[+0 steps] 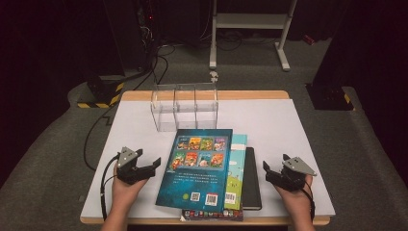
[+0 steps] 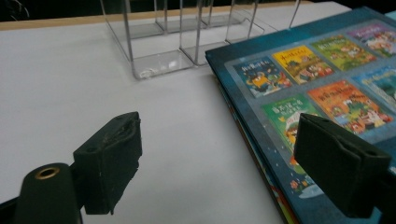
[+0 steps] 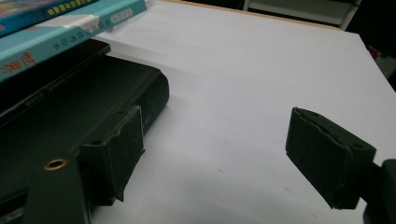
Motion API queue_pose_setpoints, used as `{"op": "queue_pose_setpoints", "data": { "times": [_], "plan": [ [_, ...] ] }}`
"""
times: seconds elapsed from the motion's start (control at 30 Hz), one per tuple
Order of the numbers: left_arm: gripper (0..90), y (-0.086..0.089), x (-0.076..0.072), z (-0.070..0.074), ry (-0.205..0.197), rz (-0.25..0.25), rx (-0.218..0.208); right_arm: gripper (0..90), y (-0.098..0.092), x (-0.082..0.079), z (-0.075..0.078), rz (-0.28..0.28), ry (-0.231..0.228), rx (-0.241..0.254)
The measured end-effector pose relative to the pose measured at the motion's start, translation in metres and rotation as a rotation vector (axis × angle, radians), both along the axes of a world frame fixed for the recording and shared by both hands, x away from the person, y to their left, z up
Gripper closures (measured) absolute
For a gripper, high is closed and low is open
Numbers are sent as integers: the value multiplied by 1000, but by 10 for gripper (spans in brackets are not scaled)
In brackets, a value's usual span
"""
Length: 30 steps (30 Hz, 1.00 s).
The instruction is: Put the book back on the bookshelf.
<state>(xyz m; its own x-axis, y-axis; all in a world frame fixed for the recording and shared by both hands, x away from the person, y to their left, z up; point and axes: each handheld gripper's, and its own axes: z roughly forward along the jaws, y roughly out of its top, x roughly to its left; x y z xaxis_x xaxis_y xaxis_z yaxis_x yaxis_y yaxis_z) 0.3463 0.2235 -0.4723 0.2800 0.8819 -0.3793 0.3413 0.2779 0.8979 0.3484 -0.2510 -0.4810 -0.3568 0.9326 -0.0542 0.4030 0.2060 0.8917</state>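
**Flanking a book stack with two open claws**

Lying at the near middle of the white table (image 1: 288, 125), a stack of books sits between the two hands. On top is a dark blue book (image 1: 197, 168), back cover up, with two rows of small cover pictures and a barcode near its lower edge; it is turned slightly clockwise. Under it, sticking out at 3 o'clock, is a teal book (image 1: 235, 173), and beside that, farthest to 3 o'clock, lies a black book (image 1: 251, 180). A fourth book's edge peeks out at 6 o'clock of the stack, at the table's near edge.

At 9 o'clock of the stack the left claw (image 1: 153, 163) hovers just beside the blue book, jaws wide apart and holding nothing. In the left gripper view, one jaw stands over bare table and the other over the blue book's (image 2: 327, 84) cover, so the book's edge runs between them.

At 3 o'clock of the stack the right claw (image 1: 267, 172) is also spread open and empty, close to the black book. In the right gripper view, one jaw stands over the black book (image 3: 70, 121) and the other over bare table; whether the jaw touches the cover I cannot tell.

At 12 o'clock of the stack, a clear rack (image 1: 185, 107) with three compartments stands empty, just beyond the blue book's far edge.
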Motion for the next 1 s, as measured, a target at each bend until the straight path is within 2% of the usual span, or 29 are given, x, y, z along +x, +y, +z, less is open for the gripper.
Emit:
{"op": "queue_pose_setpoints", "data": {
  "times": [0.07, 0.13, 0.37, 0.53, 0.8, 0.9, 1.0],
  "plan": [
    [158, -2, -1, 1, -6, -7, -17, 212, 0, -2, 2, -5, -12, 9],
    [161, -4, -1, 1, -4, -19, -17, 227, 0, -4, 5, -12, -19, 2],
    [169, -14, -1, 2, 3, -64, -15, 197, 4, -6, 10, -6, 1, 6],
    [173, -25, -3, 0, 21, -101, 3, 188, 11, -10, 14, -6, 12, 7],
    [179, -38, -1, -6, 44, -136, 10, 189, 35, -14, 28, 60, -9, -9],
    [180, -40, 0, -8, 52, -142, 17, 189, 41, -14, 32, 79, -10, -1],
    [182, -44, 1, -9, 58, -150, 10, 196, 52, -7, 40, 98, -14, 28]
  ]
}}
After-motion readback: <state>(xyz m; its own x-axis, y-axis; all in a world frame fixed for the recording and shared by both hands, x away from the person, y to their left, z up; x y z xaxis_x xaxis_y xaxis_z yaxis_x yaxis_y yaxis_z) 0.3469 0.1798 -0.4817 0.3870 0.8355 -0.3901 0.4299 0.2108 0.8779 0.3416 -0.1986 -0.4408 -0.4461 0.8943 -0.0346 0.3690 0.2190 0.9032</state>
